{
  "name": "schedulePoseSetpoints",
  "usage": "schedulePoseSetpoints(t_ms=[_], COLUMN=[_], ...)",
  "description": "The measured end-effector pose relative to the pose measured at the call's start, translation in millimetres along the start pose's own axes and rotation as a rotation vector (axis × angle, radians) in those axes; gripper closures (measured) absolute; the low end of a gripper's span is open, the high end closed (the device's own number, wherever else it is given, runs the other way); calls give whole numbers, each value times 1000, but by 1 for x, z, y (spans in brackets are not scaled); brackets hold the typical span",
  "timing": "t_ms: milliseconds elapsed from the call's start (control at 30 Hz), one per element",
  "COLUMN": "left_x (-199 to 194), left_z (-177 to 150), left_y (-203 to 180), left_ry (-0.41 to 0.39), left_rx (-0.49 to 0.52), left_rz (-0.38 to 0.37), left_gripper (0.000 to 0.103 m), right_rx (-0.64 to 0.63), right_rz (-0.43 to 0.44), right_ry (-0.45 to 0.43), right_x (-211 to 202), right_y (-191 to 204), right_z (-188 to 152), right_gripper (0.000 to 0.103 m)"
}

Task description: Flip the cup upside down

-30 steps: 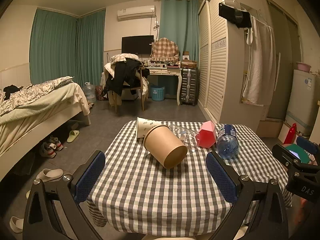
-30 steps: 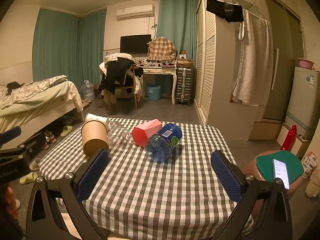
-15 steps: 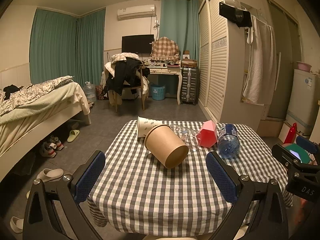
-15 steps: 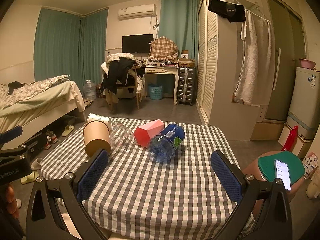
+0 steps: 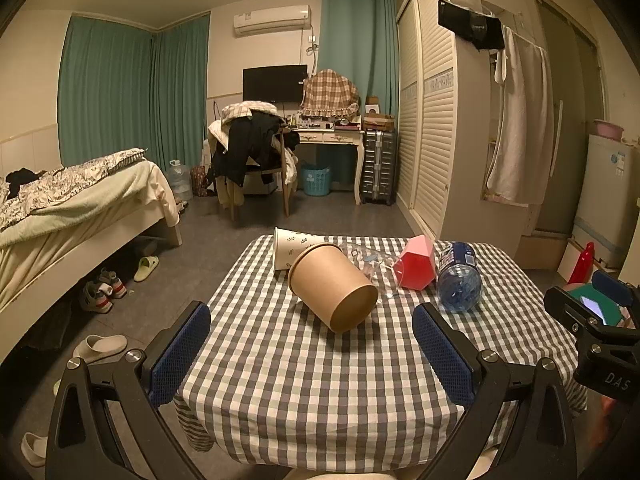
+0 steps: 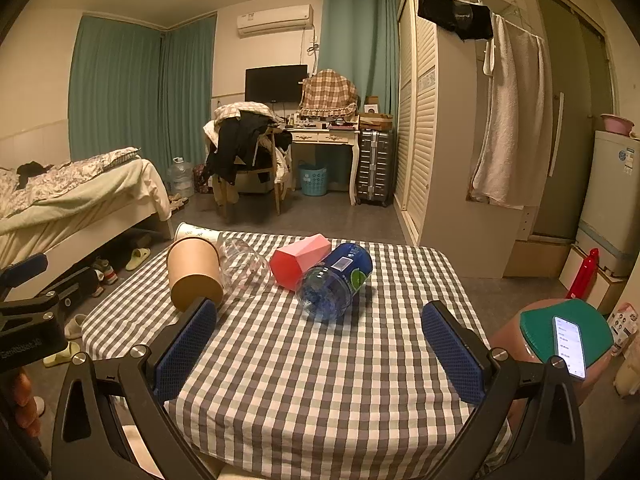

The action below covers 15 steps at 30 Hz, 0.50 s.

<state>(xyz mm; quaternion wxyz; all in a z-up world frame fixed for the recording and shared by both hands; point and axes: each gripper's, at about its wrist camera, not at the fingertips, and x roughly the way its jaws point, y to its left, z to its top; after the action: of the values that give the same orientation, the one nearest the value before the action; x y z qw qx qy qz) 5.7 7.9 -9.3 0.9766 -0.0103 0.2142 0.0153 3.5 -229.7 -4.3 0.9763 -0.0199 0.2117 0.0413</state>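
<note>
We see a dim bedroom under warm yellowish light. Teal curtains [image 5: 132, 92] cover the far left walls, and another teal curtain [image 5: 352, 44] hangs behind a white desk [image 5: 332, 138]. An air conditioner [image 5: 272, 20] sits high on the cream wall above a dark television [image 5: 275, 83]. A chair [image 5: 250, 152] piled with clothes stands before the desk, with a blue basket [image 5: 316, 180] and a silver suitcase [image 5: 378, 166] beside it. A bed [image 5: 76, 200] runs along the left, shoes on the grey floor [image 5: 248, 224] under it. A louvred wardrobe [image 5: 428, 120] fills the right side, a towel [image 5: 516, 128] hanging from it. The checked tabletop [image 5: 320, 380] stands in the foreground.
</note>
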Motion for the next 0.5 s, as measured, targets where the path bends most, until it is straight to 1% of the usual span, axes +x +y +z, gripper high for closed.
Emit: schedulePoseSetpoints(t_ms=[200, 500], left_x=[3, 3], left_z=[-2, -1], left_y=[0, 0], left_ry=[8, 9], left_rx=[-1, -1], left_rz=[-3, -6], left_gripper=[0, 0], right_rx=[3, 5], right_rz=[5, 7], right_ry=[14, 10], right_x=[3, 2], right_y=[0, -1], right_z=[0, -1], right_gripper=[0, 0])
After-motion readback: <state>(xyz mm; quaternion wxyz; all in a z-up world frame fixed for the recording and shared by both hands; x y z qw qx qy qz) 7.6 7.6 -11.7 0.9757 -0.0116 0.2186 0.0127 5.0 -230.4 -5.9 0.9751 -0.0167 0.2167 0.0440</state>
